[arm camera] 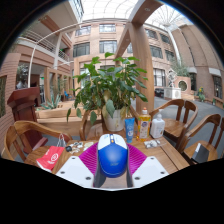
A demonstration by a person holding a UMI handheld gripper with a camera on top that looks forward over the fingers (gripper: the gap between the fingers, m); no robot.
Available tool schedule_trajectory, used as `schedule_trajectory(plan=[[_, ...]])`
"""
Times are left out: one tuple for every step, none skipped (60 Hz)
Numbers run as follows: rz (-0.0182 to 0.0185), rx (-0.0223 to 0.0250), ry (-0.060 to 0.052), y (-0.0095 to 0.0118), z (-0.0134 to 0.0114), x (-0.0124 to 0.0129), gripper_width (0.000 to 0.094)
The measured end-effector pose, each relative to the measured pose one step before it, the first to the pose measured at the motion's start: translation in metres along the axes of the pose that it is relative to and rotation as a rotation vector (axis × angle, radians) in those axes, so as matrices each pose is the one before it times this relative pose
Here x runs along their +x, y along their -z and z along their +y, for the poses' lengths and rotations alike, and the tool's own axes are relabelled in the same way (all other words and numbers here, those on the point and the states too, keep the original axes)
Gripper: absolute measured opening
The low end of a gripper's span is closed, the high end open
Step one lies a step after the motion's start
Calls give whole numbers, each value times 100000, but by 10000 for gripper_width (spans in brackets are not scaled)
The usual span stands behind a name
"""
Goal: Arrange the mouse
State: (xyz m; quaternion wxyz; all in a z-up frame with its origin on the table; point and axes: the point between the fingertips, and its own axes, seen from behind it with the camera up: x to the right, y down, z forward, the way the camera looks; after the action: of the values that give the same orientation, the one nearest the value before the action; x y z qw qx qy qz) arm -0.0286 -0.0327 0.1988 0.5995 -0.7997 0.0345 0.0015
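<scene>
We judge the mouse [112, 158] to be a light and stiff thing, with a hard plastic shell that is smooth and probably a little slippery. It should not break from a normal squeeze, but the rounded sides give little flat surface, so it can slide out if the hold is too near the nose or the tail. The best place to take it is at the two long sides, around the middle of the body, where it is widest.

The mouse is blue, with a domed back and a small pale mark on the top. It sits in the lower centre of the frame, between the two pink pads [90, 157] of the gripper [112, 165]. The jaws stand apart by the width of the mouse and the pads seem to touch its sides, so we believe they are clamped on it, though we cannot tell if it is lifted or rests on the counter [172, 152].

Behind it, in the middle of the frame, there is a green plant [108, 85], and to the right of it some bottles [143, 125]. A red packet [52, 158] lies at the lower left.
</scene>
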Motion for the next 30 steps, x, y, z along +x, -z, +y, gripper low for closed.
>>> schedule_trajectory(plan=[[-636, 607, -333, -485, -434, -592, 375], [-594, 324, -217, -500, -290, -650, 375], [-583, -36, -26, -495, -109, -638, 374], [-454, 92, 99, -403, -130, -816, 374], [-743, -256, -114, -593, -185, -562, 374], [-816, -368, -176, -539, 122, -654, 373], [-760, -592, -16, -606, 281, -652, 373], [-631, -1047, 245, -606, 496, -605, 374], [-508, -1291, 391, -600, 556, -592, 373], [-279, -721, 258, -502, 1033, -808, 374], [-259, -1560, 223, -699, 446, -407, 372], [-260, -1856, 242, -629, 689, -509, 373], [-207, -1959, 339, -632, 760, -454, 373], [-230, -1945, 382, -602, 838, -416, 374], [-310, -1899, 364, -568, 861, -413, 373], [-533, -892, 326, -599, 1903, -561, 374], [-94, -2465, 130, -454, 489, -438, 374], [-299, -2286, 149, -550, 881, -375, 375], [-346, -2145, 159, -535, 854, -352, 374], [-330, -2084, 102, -498, 830, -293, 376], [-249, -2115, 123, -463, 855, -253, 377], [-216, -1621, 16, -641, 1180, -178, 377], [-26, -1739, 21, -280, 784, -227, 379], [40, -1624, -96, -366, 628, -103, 384], [90, -1530, -93, -363, 627, -108, 394], [146, -1552, -9, -309, 623, -76, 399], [163, -1566, -23, -310, 608, -25, 406], [61, -1278, -243, -263, 511, -52, 410], [-335, -1099, -458, -431, 450, 61, 417], [-333, -763, -600, -149, 389, -82, 429]])
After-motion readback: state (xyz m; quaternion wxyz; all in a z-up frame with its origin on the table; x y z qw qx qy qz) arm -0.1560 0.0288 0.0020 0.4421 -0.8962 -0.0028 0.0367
